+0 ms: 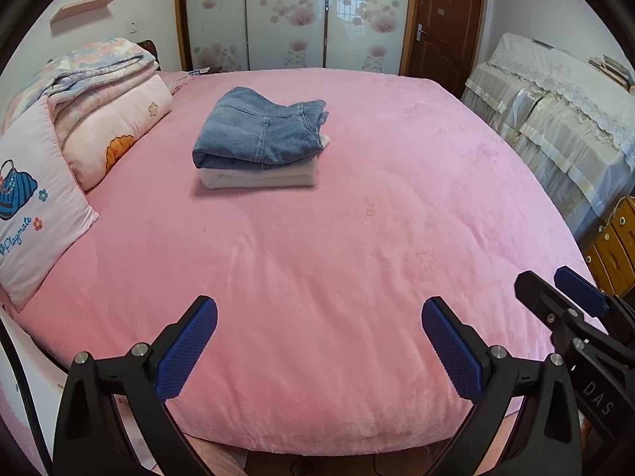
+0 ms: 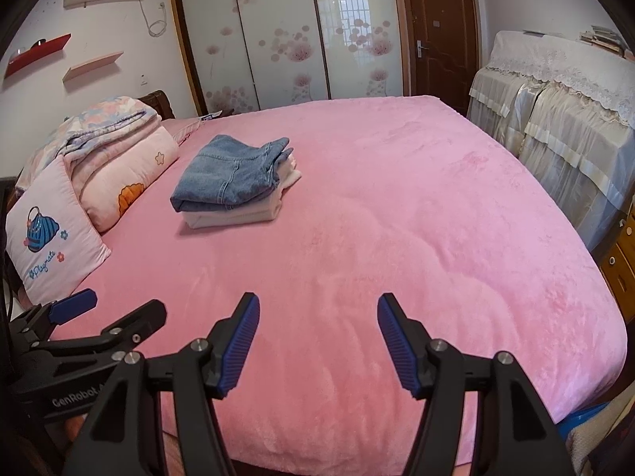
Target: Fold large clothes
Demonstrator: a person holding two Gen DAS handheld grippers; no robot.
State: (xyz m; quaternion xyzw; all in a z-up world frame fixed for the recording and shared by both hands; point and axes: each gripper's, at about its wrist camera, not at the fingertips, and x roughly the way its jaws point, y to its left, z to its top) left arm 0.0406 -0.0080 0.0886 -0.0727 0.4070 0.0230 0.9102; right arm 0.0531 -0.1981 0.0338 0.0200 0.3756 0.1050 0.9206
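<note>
Jeans (image 1: pixel 260 129), folded into a thick blue bundle, sit on top of a folded white garment (image 1: pixel 258 177), and the two form a small stack on the pink bed (image 1: pixel 357 238). The stack lies toward the far left part of the bed, near a rolled pink quilt (image 1: pixel 115 135) and a pink pillow (image 1: pixel 31 206) with a blue bag printed on it. Both tools hang above the near edge of the bed, well apart from the stack. The left tool (image 1: pixel 319 341) has its blue pads spread wide with only blanket showing between them. The right tool (image 2: pixel 318 341) is likewise spread, with nothing between its pads. Each tool shows at the edge of the other's view, side by side. Behind the bed stand sliding wardrobe doors (image 1: pixel 285 16) with pink flowers and a brown door (image 1: pixel 444 20). To the right, furniture (image 1: pixel 555 111) is draped in pale lace-edged cloth.
</note>
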